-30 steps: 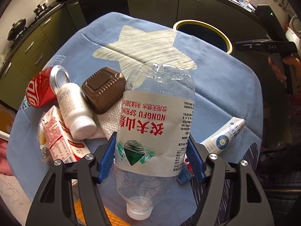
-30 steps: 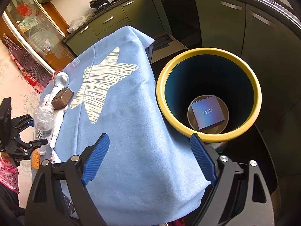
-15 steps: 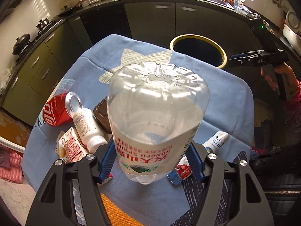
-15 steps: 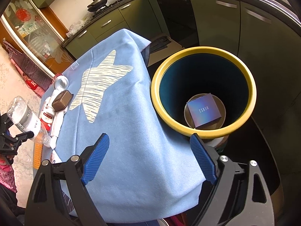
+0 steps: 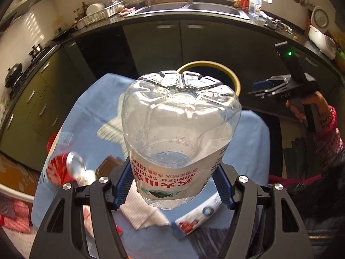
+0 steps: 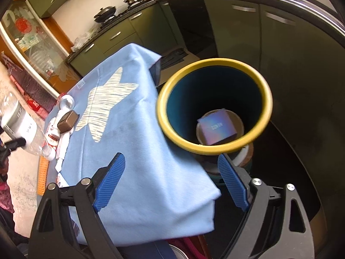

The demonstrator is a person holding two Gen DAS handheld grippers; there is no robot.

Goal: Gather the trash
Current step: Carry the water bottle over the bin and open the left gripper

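Water bottle (image 5: pixel 181 133): clear plastic, empty, red and green label; it sits between my left pads with its base pointing away from me, above the near part of the table.
Left gripper (image 5: pixel 172 186): my blue pads press both sides of the bottle's label, so I am holding it off the cloth.
Right gripper (image 6: pixel 172 182): my jaws stand wide with nothing between them, over the cloth's near right corner and just beside the bin.
Trash bin (image 6: pixel 262 86): yellow rim, dark blue inside, standing off the table's far right edge; a purple box (image 6: pixel 217 128) lies at its bottom.
Table (image 6: pixel 138 133): covered by a light blue cloth with a pale star toward its far side.
Left edge of the table: a red can (image 5: pixel 57 169) on its side, a small white bottle (image 5: pixel 87 176) touching it, and a brown lid-shaped container (image 6: pixel 68 118) just beside them.
Near edge of the table: a white paper towel (image 5: pixel 140 214) and a white tube (image 5: pixel 201 215) with red and blue print, both below the held bottle.
Right hand (image 5: pixel 306 108): it grips the black handle; a pink sleeve shows at the wrist.
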